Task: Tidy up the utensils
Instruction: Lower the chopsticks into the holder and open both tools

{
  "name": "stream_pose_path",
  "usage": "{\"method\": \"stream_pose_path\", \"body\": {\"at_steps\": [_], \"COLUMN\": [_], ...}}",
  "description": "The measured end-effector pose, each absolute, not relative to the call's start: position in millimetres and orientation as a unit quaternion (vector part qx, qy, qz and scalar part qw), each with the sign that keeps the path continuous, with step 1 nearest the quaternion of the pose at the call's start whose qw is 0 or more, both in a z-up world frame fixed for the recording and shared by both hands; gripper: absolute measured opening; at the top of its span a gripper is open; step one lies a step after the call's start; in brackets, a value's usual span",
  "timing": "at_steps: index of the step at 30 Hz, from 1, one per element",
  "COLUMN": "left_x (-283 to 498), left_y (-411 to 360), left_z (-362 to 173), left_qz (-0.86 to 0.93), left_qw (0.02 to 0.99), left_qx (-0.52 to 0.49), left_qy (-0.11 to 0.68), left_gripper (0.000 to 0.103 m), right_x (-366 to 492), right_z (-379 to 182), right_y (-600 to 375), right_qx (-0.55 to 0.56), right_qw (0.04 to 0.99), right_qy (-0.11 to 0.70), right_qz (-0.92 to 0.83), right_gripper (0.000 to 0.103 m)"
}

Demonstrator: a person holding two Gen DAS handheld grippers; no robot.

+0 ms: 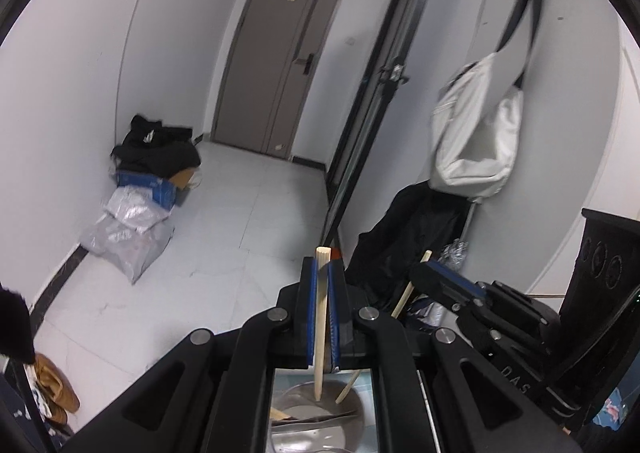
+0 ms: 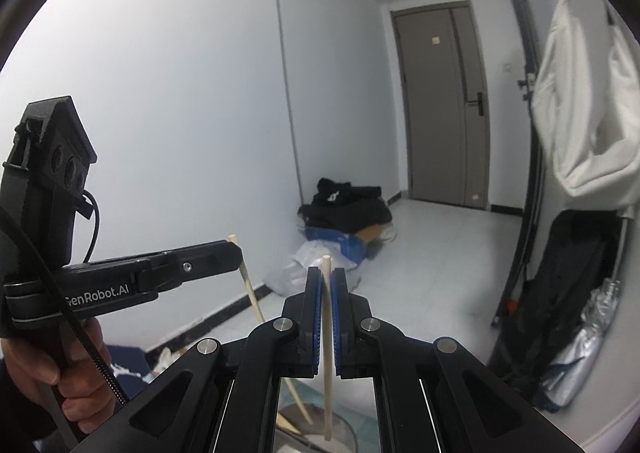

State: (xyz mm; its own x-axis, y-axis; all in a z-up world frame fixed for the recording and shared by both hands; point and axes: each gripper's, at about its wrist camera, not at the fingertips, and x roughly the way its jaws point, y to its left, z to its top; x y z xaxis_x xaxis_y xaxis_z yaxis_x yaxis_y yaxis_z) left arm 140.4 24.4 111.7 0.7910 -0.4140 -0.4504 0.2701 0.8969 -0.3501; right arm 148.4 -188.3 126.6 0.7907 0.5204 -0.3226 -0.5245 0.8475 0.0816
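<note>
Above a white tiled floor [image 1: 224,237] facing a grey door [image 1: 276,53], the left gripper [image 1: 323,273] and right gripper [image 2: 327,278] each clamped one upright wooden chopstick [image 1: 321,317] [image 2: 328,353], whose tips hung over a steel bowl [image 1: 320,425] mostly hidden beneath the grippers.

Ahead of you: open tiled floor [image 1: 248,221] up to the closed door [image 1: 276,61]. Obstacles: bag pile [image 1: 144,189] against the left wall; white bag [image 1: 476,133] and black garment [image 1: 408,237] crowding your right.
</note>
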Motion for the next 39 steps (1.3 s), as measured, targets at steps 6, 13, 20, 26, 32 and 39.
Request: {"method": "stream_pose_path", "body": {"at_steps": [6, 13, 20, 26, 32, 39], "left_x": [157, 154, 153, 149, 144, 119], "left_y": [38, 35, 31, 27, 36, 53], "left_z": [79, 69, 58, 43, 37, 56], "left_qz": [-0.166, -0.171, -0.187, -0.198, -0.176, -0.121], "left_qw": [0.924, 0.919, 0.910, 0.902, 0.899, 0.922], "left_qx": [-0.178, -0.186, -0.177, -0.148, -0.140, -0.143], "left_qy": [0.296, 0.304, 0.325, 0.355, 0.375, 0.338], "left_gripper": [0.002, 0.002, 0.002, 0.002, 0.016, 0.059], "right_x": [167, 161, 153, 156, 153, 142], "right_z": [98, 74, 53, 33, 23, 26], "right_y": [-182, -165, -157, -159, -172, -190], "right_qx": [-0.029, -0.108, -0.143, -0.127, -0.078, -0.022], "right_qw": [0.935, 0.916, 0.900, 0.893, 0.892, 0.903], "right_qy": [0.186, 0.198, 0.220, 0.248, 0.268, 0.272], "right_qz": [0.300, 0.333, 0.348, 0.353, 0.355, 0.332], "right_gripper": [0.004, 0.004, 0.004, 0.004, 0.006, 0.022]}}
